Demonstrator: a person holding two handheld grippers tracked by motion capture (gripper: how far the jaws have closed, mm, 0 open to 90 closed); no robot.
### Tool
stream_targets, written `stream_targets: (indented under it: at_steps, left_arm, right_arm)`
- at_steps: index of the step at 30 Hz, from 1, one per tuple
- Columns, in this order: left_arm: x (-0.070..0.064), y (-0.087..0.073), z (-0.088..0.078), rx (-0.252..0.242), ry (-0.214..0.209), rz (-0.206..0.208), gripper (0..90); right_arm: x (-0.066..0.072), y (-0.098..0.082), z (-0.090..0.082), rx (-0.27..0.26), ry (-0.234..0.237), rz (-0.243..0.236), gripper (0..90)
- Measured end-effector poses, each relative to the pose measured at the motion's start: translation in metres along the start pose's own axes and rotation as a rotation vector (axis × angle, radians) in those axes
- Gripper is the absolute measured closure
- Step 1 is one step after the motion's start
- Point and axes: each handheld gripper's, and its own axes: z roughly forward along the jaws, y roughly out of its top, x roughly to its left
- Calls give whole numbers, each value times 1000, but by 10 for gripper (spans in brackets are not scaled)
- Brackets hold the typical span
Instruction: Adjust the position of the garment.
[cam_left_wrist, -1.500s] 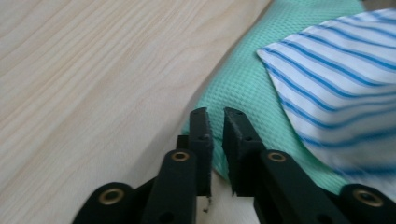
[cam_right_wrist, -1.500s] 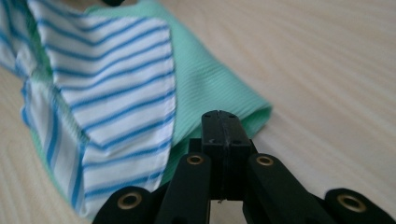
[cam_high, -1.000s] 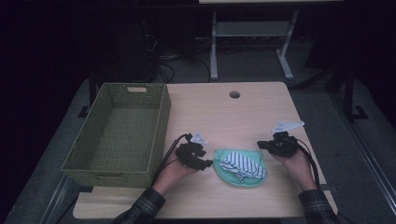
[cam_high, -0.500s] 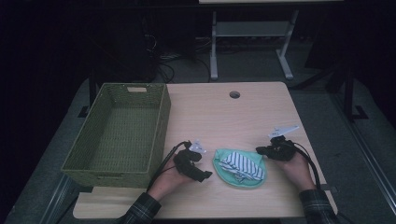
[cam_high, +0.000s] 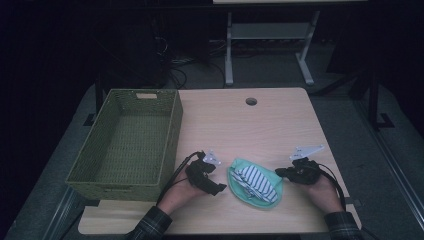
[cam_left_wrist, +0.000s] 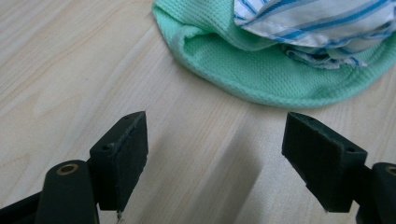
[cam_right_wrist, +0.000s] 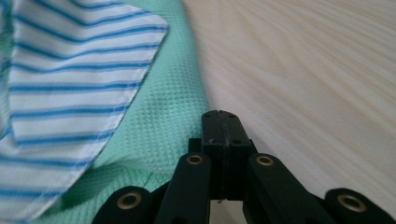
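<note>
- High view: left gripper (cam_high: 218, 187) has drawn back from the green cloth (cam_high: 239, 187), now just beside its left edge; its jaws have just been opening, nothing between them. Right gripper (cam_high: 280, 172) has come in to the cloth's right edge. Striped cloth (cam_high: 256, 181) lies on the green one, near the table's (cam_high: 260, 125) front edge. Basket (cam_high: 127, 142) at left.
- Left gripper view: jaws wide apart over bare wood, green hem just ahead, stripes on top.
- Right gripper view: jaws pressed together, empty, tips at the green cloth's edge; whether touching, can't tell.
</note>
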Motion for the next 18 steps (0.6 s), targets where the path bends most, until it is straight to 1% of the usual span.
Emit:
stream_targets:
  at_steps: [2,4,5,6,7,11,12,13,14,16,17,18]
  left_arm:
    - [0,0,0,2,1,1,219]
    - [0,0,0,2,2,1,219]
    - [0,0,0,2,4,2,219]
    - [0,0,0,2,4,2,219]
    - [0,0,0,3,5,2,219]
    - [0,0,0,4,6,3,220]
    - [0,0,0,5,6,2,220]
    - [0,0,0,5,6,2,219]
    - [-1,1,0,6,5,2,220]
    - [-2,1,0,3,2,-2,220]
    - [-1,2,-1,9,1,9,220]
    - [-2,2,-1,6,3,9,220]
  right_arm:
    - [4,-2,-1,4,8,-11,896]
    - [9,-5,-3,12,20,-12,896]
    - [11,-6,-3,5,22,-22,896]
    - [11,-6,-3,5,22,-22,896]
    - [16,-9,-5,5,33,-25,896]
    - [28,-13,-6,9,60,-38,896]
    - [33,-14,-6,10,68,-49,896]
    - [33,-14,-6,10,68,-49,896]
    - [38,-15,-7,-3,73,-67,896]
    - [39,-15,-7,-6,71,-61,896]
    - [38,-15,-8,-14,66,-63,895]
    - [36,-14,-9,-22,55,-49,893]
